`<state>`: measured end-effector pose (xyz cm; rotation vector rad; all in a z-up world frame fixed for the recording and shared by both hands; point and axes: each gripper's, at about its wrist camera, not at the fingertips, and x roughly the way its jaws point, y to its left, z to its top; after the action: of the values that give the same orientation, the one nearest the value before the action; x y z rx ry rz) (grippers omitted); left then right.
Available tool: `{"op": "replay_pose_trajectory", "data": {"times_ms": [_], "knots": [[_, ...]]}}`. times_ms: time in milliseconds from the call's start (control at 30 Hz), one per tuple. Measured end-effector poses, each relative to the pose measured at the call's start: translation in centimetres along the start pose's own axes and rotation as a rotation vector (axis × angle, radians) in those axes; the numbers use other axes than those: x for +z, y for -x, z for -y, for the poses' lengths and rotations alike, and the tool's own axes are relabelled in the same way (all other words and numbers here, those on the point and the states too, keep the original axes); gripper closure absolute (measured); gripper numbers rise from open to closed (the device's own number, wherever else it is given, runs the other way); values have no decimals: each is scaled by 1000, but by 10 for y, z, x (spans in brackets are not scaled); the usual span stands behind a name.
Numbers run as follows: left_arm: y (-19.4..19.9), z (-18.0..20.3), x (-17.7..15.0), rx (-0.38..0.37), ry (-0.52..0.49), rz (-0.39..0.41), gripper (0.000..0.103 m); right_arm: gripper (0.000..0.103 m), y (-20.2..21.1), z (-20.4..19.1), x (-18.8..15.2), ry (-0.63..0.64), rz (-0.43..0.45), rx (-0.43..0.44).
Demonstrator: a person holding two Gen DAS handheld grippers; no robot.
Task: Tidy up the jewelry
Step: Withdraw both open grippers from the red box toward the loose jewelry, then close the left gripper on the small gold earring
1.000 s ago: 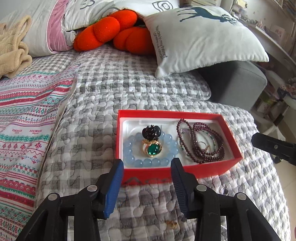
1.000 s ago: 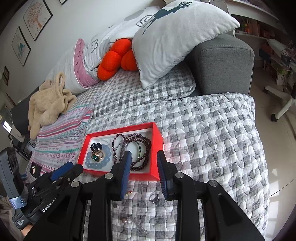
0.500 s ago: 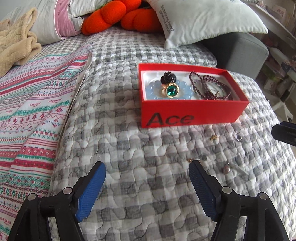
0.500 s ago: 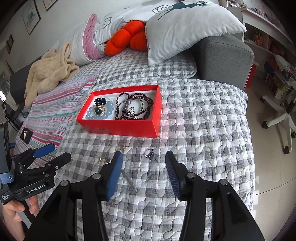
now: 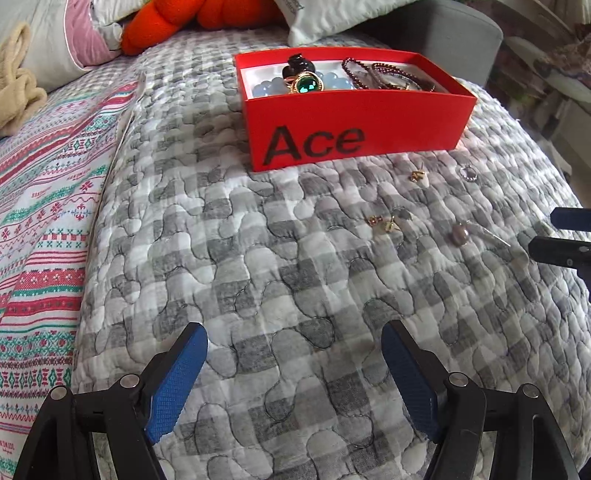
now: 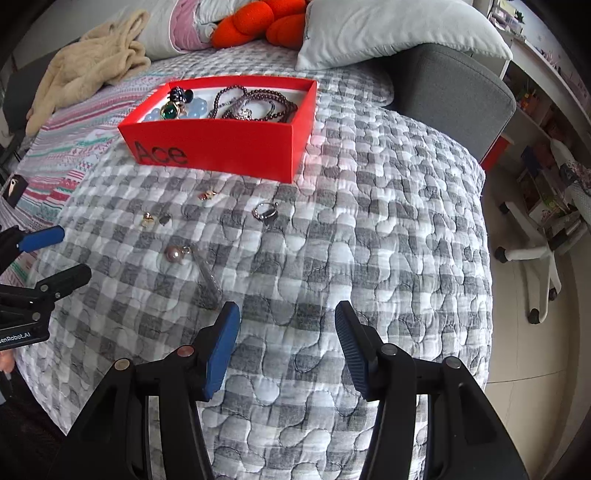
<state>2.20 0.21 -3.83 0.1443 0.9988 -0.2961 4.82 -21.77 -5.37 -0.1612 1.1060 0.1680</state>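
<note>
A red box marked "Ace" (image 5: pixel 354 122) (image 6: pixel 221 140) sits on the grey checked quilt. It holds a green-stone ring (image 5: pixel 307 83), pale blue beads and dark red bead strands (image 6: pixel 255 101). Loose pieces lie on the quilt in front of it: a pearl pendant with a thin chain (image 6: pixel 173 253) (image 5: pixel 460 234), a silver ring (image 6: pixel 264 211) (image 5: pixel 468 172), and small gold earrings (image 6: pixel 148 218) (image 5: pixel 384 223) (image 6: pixel 207 195). My left gripper (image 5: pixel 293 369) is open and empty, well short of the box. My right gripper (image 6: pixel 286 338) is open and empty, just behind the chain's end.
A white pillow (image 6: pixel 388 29), an orange plush (image 6: pixel 258 22) and a beige blanket (image 6: pixel 92 62) lie behind the box. A patterned striped blanket (image 5: pixel 40 206) covers the left. The grey sofa arm (image 6: pixel 454 96) and a chair base (image 6: pixel 532 254) are on the right, past the quilt's edge.
Both grippers have pulled back from the box and lowered toward the quilt. Their jaws have opened wider. The loose pieces now lie between the grippers and the box.
</note>
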Motion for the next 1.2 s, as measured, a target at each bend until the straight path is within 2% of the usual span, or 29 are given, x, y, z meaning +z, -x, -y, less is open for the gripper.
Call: {"op": "replay_pose_trajectory", "data": {"times_ms": [200, 233, 300, 333, 367, 400, 467, 500, 633, 900, 1000, 1200], "knots": [[-2, 4, 5, -64, 4, 16, 23, 46, -2, 7, -3, -14, -3, 14], [-3, 6, 7, -80, 2, 22, 27, 46, -2, 7, -3, -13, -2, 12], [-5, 10, 11, -119, -8, 22, 44, 46, -2, 8, -4, -14, -3, 16], [-6, 12, 13, -136, -13, 20, 57, 46, -2, 8, -4, -15, -4, 19], [-7, 14, 15, -156, -18, 18, 64, 46, -2, 9, -4, -16, -4, 22], [-9, 15, 18, -178, -16, 17, 65, 46, -1, 10, -3, -16, -5, 24], [-11, 17, 21, -240, -2, 11, 78, 46, -2, 11, -3, -22, -6, 28], [-13, 19, 23, -261, 3, 4, 79, 46, -2, 12, -3, -25, -7, 31], [-21, 31, 29, -219, -9, 15, 79, 46, -3, 14, -1, -29, -8, 37], [-33, 37, 43, -188, 24, 22, 80, 46, -3, 15, -1, -28, -8, 39], [-36, 39, 46, -169, 32, 24, 82, 46, -2, 15, -1, -28, -8, 38], [-38, 42, 49, -126, 29, 27, 95, 46, -2, 15, -1, -30, -8, 35]]}}
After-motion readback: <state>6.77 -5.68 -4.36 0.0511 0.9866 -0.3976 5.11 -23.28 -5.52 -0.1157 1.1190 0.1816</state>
